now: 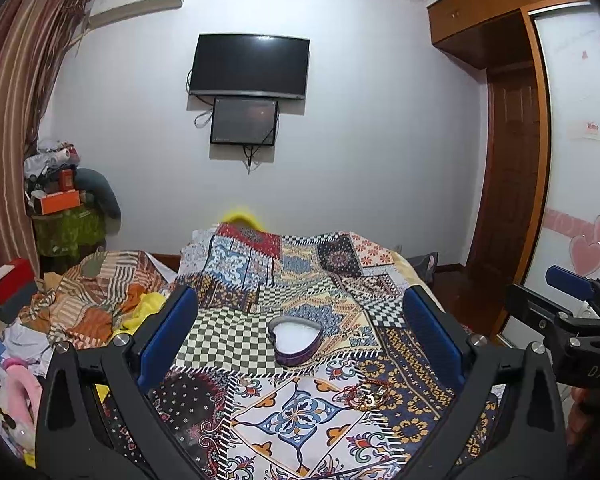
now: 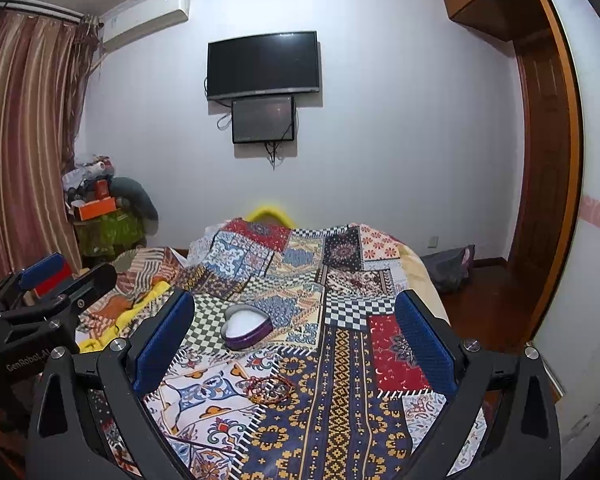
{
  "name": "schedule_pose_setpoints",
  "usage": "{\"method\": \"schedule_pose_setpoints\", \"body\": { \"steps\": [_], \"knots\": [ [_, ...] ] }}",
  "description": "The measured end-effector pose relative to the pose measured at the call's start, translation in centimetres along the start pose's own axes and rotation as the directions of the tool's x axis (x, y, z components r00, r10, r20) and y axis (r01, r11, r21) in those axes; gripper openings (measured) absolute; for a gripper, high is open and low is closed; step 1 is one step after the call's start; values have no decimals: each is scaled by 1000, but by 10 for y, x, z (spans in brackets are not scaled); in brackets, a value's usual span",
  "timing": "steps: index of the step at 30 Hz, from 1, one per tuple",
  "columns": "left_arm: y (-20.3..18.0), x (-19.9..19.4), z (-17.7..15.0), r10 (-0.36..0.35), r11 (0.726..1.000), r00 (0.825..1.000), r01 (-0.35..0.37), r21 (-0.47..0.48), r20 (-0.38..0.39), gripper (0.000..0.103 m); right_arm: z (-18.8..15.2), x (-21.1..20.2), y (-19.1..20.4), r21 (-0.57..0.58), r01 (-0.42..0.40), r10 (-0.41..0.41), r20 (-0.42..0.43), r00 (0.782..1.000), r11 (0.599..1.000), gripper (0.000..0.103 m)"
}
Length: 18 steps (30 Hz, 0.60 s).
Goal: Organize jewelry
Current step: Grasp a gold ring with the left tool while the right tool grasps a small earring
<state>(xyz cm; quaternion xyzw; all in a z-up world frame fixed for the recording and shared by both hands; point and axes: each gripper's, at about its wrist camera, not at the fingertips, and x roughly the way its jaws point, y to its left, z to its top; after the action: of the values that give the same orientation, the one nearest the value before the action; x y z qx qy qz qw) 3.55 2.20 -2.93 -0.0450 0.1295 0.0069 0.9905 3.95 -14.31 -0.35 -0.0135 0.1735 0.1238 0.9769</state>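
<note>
Purple tin, heart-shaped, sitting open on the bed: that's the jewelry box, with a white lining showing inside and no lid on it. It rests on a busy patchwork bedspread full of checks, florals and blue-and-gold bands.

Closer to the cameras than the box, a small tangle of jewelry lies flat on the spread. From the left wrist view it's a reddish beaded strand with something gold in it, a bit right of centre. The right wrist view shows it better as a loose coil of red-brown beads, near the box but not touching it. Can't make out individual pieces beyond that, too small.

Left tongs are spread wide, blue pads well apart, nothing between them except the view of the box. Right tongs are the same: spread wide and empty, hovering over the bed. Each one peeks into the other's view at the edge.

Background stuff: a wall-mounted TV with a smaller screen hung just under it, striped curtains on the left, a wooden wardrobe on the right, and a pile of crumpled clothes on the bed's left side.
</note>
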Motion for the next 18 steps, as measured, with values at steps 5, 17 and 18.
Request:
{"method": "schedule_pose_setpoints", "body": {
  "steps": [5,17,18],
  "knots": [
    [10,29,-13,28,999,997,-30,-20,-71,103,-12,25,-6,-4,19,-19,-67,998,1000,100],
    [34,106,-65,76,996,953,-86,-21,-294,96,-56,103,-28,12,13,-9,-304,953,1000,99],
    [35,110,-69,76,996,948,-85,-16,-309,95,-59,108,-29,18,5,1,-318,948,1000,96]
  ]
}}
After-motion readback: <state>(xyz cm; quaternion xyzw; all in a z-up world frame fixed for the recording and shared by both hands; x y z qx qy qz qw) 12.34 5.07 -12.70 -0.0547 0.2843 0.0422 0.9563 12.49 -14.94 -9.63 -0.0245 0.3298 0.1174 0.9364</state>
